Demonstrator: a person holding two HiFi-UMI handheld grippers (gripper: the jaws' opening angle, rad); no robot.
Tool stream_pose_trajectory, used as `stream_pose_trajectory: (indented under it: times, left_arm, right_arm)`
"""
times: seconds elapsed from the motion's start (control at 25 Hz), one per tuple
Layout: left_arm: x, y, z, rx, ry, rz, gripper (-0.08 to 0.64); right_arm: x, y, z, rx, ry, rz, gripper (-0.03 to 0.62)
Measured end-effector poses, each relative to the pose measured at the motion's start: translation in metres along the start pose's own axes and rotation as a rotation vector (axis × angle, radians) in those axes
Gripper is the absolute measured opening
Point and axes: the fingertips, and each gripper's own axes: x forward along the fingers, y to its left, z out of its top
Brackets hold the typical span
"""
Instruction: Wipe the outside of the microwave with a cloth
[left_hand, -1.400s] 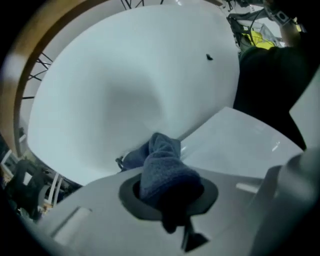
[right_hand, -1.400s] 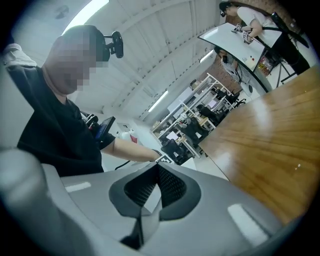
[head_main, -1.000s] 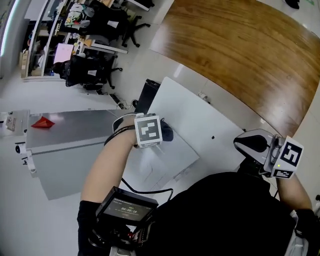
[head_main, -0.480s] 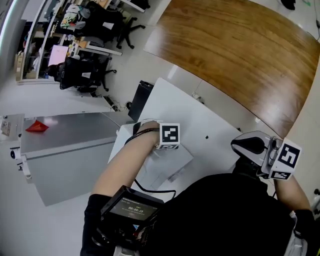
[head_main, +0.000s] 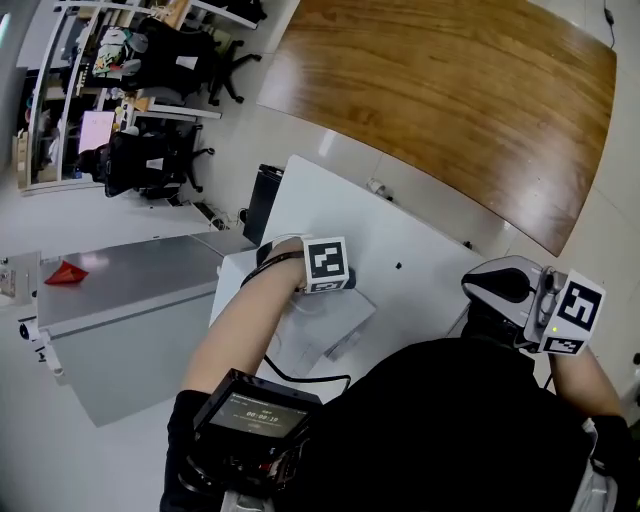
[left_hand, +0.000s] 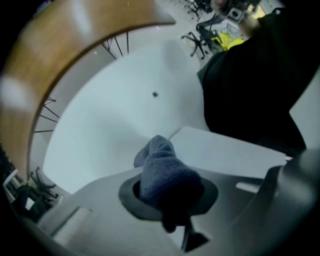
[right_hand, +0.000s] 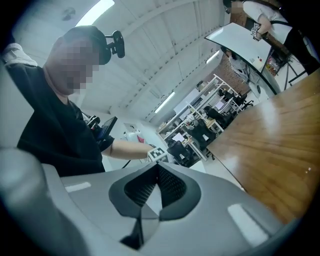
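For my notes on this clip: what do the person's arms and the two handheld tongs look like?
The left tongs and right tongs are grey moulded shells with dark pads, which show ribbing on the right pair. Each carries a white cube printed with black square markers: left cube, right cube. The person wears a black short-sleeved top. A dark band or cable circles the left wrist.

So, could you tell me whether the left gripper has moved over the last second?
Yes. The left gripper has shifted right in the head view, closer to the small dark dot on the white table.
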Motion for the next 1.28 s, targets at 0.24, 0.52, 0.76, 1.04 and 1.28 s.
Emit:
stream_pose_trajectory:
  times: [0.24,0.52,0.76,1.04,1.28]
  left_arm:
    - [-0.1,-0.084,-0.025,0.049,-0.082,0.058,0.054]
    - [-0.061,-0.08,-0.034,0.029,0.032,-0.007,0.054]
    - [0.024,-0.023,0.004,0.054,0.141,-0.099,0.051]
    - [0.075,0.0,0.034,0.04,0.155,-0.119,0.051]
    - [-0.028,-0.062,0.02,0.1,0.041,-0.013,0.054]
  right_arm:
    - [0.04,0.023,0.022,-0.055,0.0,0.135,0.005]
    - [0.071,0.026,0.024,-0.069,0.016,0.191,0.005]
    - [0.033,-0.001,-0.004,-0.007,0.031,0.066,0.005]
    - [-0.02,-0.005,-0.015,0.03,0.025,-0.055,0.005]
    - [-0.004,0.006,-0.001,0.016,0.001,0.013,0.005]
